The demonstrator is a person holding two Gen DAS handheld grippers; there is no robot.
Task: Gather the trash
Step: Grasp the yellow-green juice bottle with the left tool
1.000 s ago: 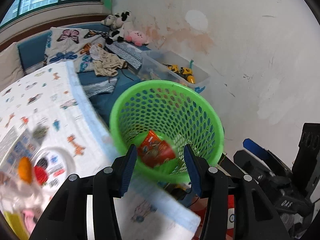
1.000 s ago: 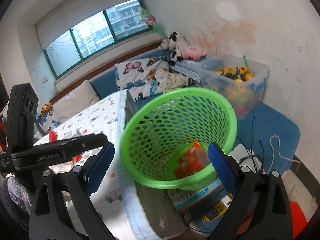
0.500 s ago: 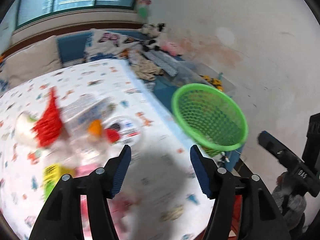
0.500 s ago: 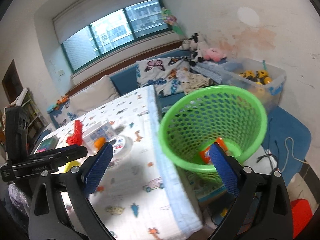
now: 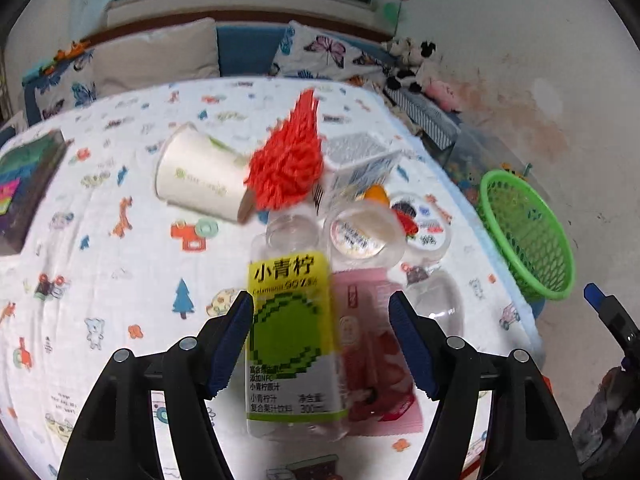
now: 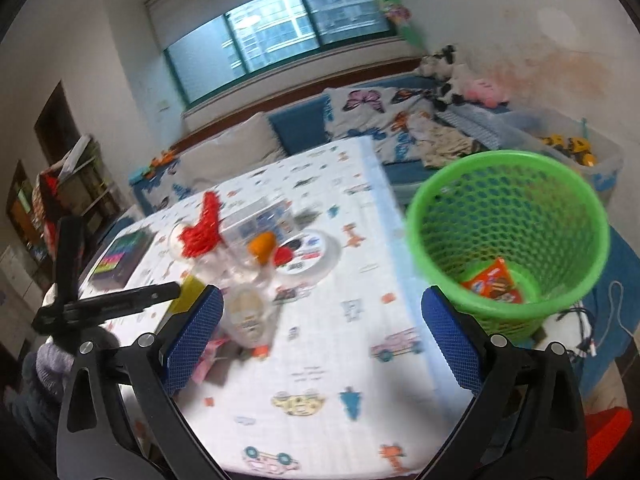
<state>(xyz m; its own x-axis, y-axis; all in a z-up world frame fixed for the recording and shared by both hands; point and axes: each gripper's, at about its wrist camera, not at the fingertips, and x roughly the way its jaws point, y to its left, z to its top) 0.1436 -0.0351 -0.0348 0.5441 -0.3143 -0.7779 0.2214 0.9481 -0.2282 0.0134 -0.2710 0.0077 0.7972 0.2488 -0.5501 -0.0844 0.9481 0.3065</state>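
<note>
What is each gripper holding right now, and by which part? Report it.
Nothing. The left gripper is open above the lime juice bottle; the right gripper is open over the table.

On the table [image 5: 120,280], a bottle [image 5: 290,320] lies at centre. A cup [image 5: 198,178] lies at its 11 o'clock, a packet [image 5: 372,360] just beside at 3. The basket [image 6: 508,240] stands off the table's edge at 3, a wrapper [image 6: 492,282] in it.

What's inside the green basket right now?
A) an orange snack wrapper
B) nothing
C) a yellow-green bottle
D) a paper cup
A: the right wrist view shows an orange snack wrapper lying at the bottom of the green basket, and nothing else in it.
</note>
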